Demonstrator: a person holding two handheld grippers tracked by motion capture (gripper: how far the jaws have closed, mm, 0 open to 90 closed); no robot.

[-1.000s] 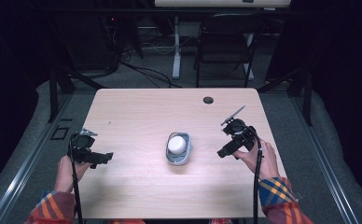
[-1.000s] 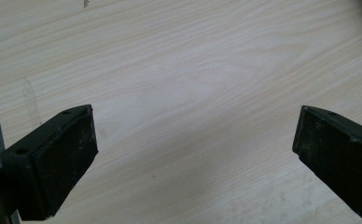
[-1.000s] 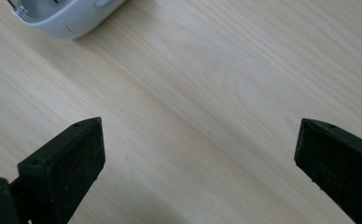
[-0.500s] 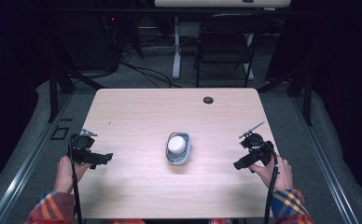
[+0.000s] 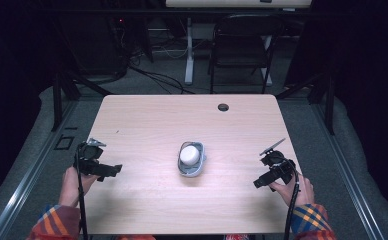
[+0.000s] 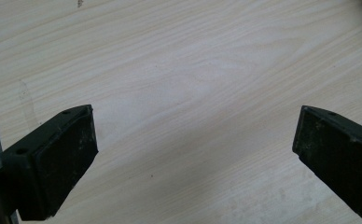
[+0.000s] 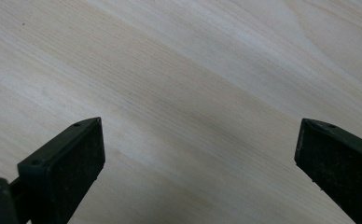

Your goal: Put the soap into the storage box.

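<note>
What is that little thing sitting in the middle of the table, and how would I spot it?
Start at the pale wooden table and look to its centre, between the left gripper and the right gripper. There sits a small grey dish holding a white rounded object. It is the only loose thing on the tabletop.

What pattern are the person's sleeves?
The sleeves are plaid, in orange, red, blue and yellow, seen best in the high view.

Left tool [image 6: 193,163] jaws spread wide, nothing between them, over pale wood-grain table [image 6: 193,84]
</note>
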